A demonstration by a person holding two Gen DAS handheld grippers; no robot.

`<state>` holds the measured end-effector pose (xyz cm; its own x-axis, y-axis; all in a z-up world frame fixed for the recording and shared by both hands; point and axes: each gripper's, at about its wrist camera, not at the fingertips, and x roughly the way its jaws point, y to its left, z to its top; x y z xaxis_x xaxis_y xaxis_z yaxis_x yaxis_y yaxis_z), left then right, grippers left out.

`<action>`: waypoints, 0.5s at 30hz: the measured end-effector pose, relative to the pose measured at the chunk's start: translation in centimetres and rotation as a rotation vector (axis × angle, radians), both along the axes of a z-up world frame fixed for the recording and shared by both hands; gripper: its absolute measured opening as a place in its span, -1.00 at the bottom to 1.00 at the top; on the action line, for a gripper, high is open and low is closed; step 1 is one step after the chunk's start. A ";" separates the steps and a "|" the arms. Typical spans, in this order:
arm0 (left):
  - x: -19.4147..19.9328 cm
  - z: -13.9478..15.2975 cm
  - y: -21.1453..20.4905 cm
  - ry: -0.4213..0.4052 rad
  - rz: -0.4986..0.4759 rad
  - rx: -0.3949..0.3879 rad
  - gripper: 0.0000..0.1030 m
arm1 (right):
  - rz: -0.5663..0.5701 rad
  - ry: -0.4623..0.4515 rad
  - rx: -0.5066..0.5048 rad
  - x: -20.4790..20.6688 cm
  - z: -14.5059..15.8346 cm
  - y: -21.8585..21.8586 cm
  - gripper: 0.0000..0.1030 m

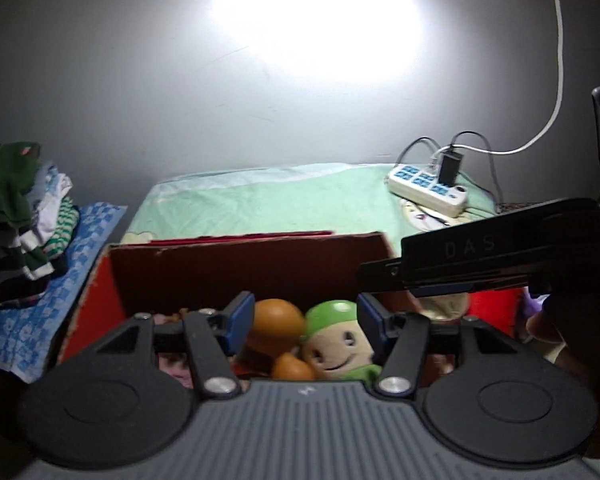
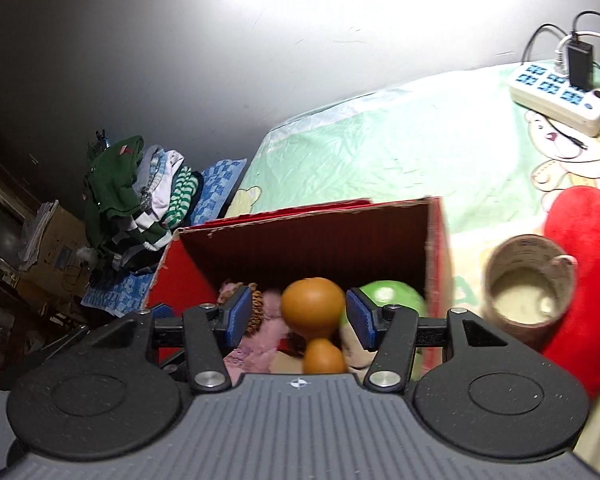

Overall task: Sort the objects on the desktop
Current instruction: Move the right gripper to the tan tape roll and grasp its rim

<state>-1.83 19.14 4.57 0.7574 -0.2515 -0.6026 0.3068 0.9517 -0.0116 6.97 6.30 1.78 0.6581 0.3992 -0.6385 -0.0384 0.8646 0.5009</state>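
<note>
A red cardboard box (image 1: 236,268) (image 2: 300,236) stands open on the green bedsheet. Inside lie a large orange (image 1: 278,320) (image 2: 312,306), a small orange (image 1: 292,368) (image 2: 324,356), a green-capped plush doll (image 1: 336,340) (image 2: 388,294) and a pink plush toy (image 2: 260,320). My left gripper (image 1: 306,320) is open and empty above the box. My right gripper (image 2: 296,316) is open and empty above the box, its fingers on either side of the large orange's image. The other gripper's black body (image 1: 500,256) crosses the left wrist view at right.
A brown mug (image 2: 528,280) stands right of the box beside a red plush cushion (image 2: 588,260). A white power strip (image 1: 428,188) (image 2: 560,96) with a plugged charger lies at the far right. A pile of clothes (image 1: 24,208) (image 2: 140,200) sits left on a blue towel.
</note>
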 end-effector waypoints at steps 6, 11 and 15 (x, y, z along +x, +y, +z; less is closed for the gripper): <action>-2.6 -1.1 -8.7 -0.003 -0.144 0.023 0.21 | -0.139 -0.007 -0.092 -5.0 -0.1 -9.0 0.09; -2.1 -4.4 -13.5 0.068 -0.170 0.031 0.22 | -0.233 0.029 -0.108 -7.3 -1.4 -15.6 0.09; -0.7 -7.1 -14.6 0.114 -0.141 0.032 0.24 | -0.220 0.038 -0.074 -8.1 -2.3 -18.4 0.09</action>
